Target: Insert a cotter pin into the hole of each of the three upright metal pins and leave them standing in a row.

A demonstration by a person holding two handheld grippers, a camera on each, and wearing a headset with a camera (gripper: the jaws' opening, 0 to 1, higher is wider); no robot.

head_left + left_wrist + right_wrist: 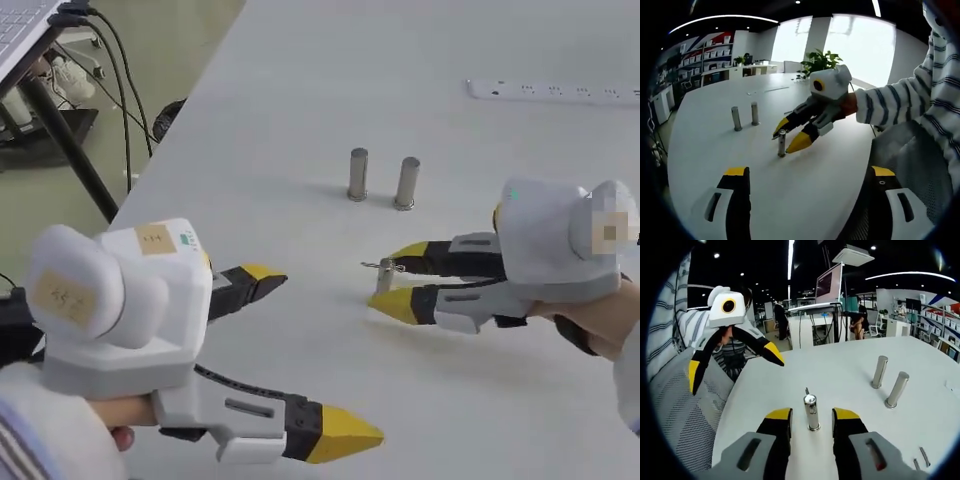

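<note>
Head view, right hand-held gripper (387,278) straddling metal pin (385,281)

Open tabletop (290,110) surrounds the upright metal pins (358,174).

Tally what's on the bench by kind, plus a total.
Metal pins: 3
Cotter pins: 3 (1 inserted, 2 loose)
Power strip: 1
Total: 7
</note>
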